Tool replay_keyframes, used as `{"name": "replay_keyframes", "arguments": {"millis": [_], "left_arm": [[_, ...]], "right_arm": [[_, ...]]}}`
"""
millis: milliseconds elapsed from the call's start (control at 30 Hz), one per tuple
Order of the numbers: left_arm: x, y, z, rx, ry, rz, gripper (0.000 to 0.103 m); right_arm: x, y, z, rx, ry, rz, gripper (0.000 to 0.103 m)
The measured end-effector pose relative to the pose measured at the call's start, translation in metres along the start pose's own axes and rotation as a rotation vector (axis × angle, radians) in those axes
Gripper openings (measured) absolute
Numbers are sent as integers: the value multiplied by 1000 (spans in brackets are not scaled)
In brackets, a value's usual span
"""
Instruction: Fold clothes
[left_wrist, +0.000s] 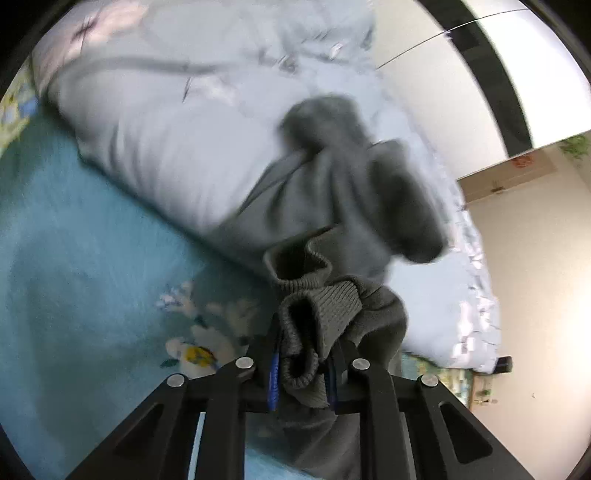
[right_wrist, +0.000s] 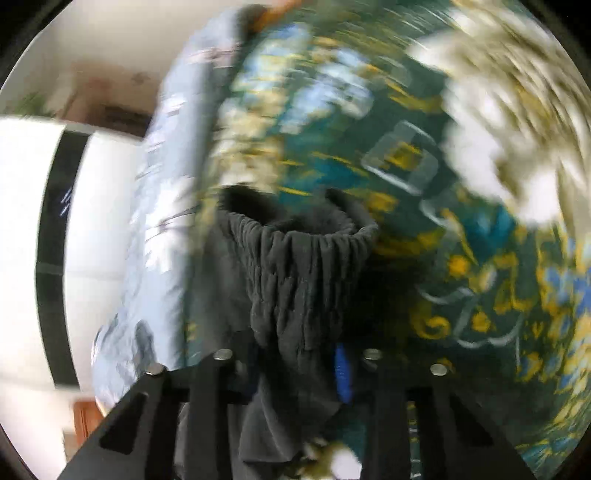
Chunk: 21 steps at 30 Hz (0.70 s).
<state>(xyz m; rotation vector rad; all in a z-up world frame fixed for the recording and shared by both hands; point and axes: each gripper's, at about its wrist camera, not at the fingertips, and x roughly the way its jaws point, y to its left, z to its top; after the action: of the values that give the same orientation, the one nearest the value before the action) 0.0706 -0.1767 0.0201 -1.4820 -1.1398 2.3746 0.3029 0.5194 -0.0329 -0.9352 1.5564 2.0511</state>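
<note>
Grey fleece fills the middle of both views: a pair of soft grey sweatpants with ribbed knit cuffs (left_wrist: 332, 206) is strung between the two hand-held grippers. In the left wrist view the left gripper (left_wrist: 303, 373) is clenched on a ribbed cuff (left_wrist: 314, 314), which bunches up thick and rolled between the blue-padded fingers (left_wrist: 272, 380). From there the trouser leg runs away from the camera in loose, rumpled folds and drapes over a plump white quilt with faint grey twig print (left_wrist: 166, 147); its far end is a blurred, rounded lump resting on the quilt. Below and to the left lies a turquoise plush bedspread with white and yellow flowers (left_wrist: 92, 258). A pale wall (left_wrist: 535, 258) and a bright window with a dark frame (left_wrist: 480, 74) show on the right.

In the right wrist view the right gripper (right_wrist: 295, 369) grips the gathered elastic waistband (right_wrist: 303, 251) of the same garment. The waistband is finely pleated, darker grey here, and stands open like a mouth above the fingers, while more cloth hangs down between the black gripper arms. Behind it everything is heavily smeared: a dark green floral blanket with yellow, blue and white blooms (right_wrist: 424, 184) and, at left, the pale quilt edge.
</note>
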Motion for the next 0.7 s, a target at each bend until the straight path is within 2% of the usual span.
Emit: {"name": "replay_keyframes", "arguments": {"millis": [133,200,233,333,400,467,567,633,700], "left_arm": [[-75,-23,16,109,-65,-60,19],[-78,-33,27,144,-76,-34,19],[-79,-25,25,147,-66,-28,19],[-74,-10,20,125,-16,-31,19],[-47,-7,14,119,25,-37,19],[-30,-27,13,174,52,-8,19],[-18,-59,16,265,86,-49,19],[-11,-74,21,331,88,-41,19],[7,-72,23,378,116,38,20]], "right_arm": [[-43,54,6,-202,-8,132,27],[-60,62,7,-274,-19,161,27],[-67,65,7,-305,-23,171,27],[-57,37,16,-244,1,109,27],[-43,14,25,-177,22,50,27],[-29,-9,32,-111,43,-7,27],[-23,-23,32,-74,67,-18,27],[-24,-26,33,-77,70,-18,27],[-21,-25,34,-89,71,-23,27]]}}
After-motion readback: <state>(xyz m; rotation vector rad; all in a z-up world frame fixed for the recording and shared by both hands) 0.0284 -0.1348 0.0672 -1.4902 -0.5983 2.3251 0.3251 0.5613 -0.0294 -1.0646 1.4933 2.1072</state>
